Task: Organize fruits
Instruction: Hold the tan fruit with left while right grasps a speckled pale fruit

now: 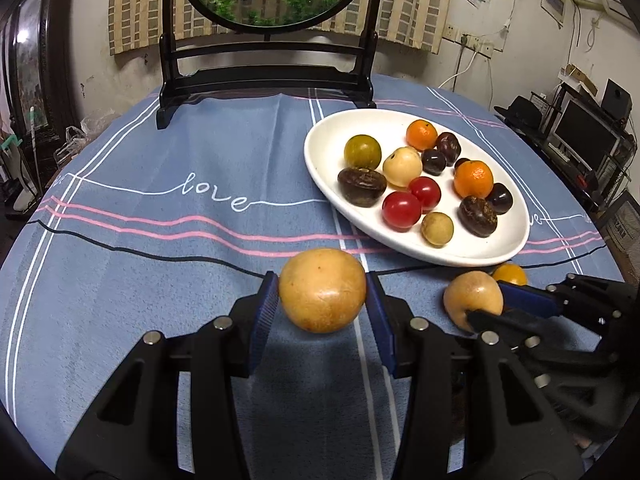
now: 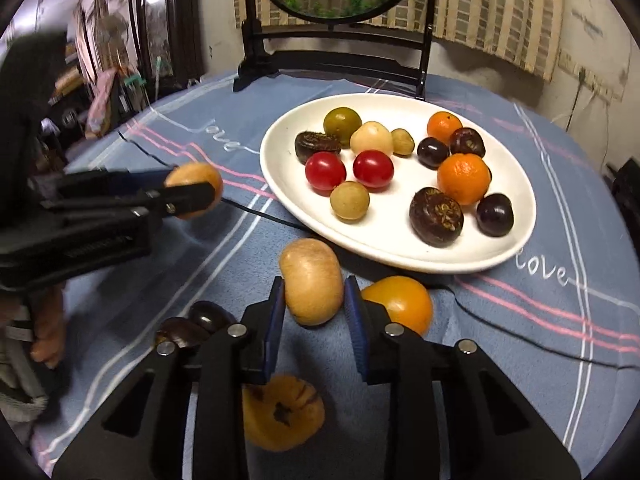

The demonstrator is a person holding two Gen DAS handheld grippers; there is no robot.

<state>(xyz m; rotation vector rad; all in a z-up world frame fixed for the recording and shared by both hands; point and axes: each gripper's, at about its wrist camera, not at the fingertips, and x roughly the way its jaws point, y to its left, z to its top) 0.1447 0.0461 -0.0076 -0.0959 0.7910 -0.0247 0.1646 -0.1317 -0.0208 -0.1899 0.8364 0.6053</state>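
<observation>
Left claw [image 1: 322, 300] is clamped on a round tan fruit [image 1: 322, 290], held just in front of the white oval plate [image 1: 496, 250] and above the blue tablecloth [image 1: 160, 220] covering the surface. Over to the right, the right claw [image 2: 314, 292] grips a second tan fruit [image 2: 312, 282] by the plate's near rim, pads pressing both sides. A yellow-orange tomato [image 2: 400, 304] sits just beside it, near that same rim. The plate holds tangerines, red cherry tomatoes and dark fruits.
</observation>
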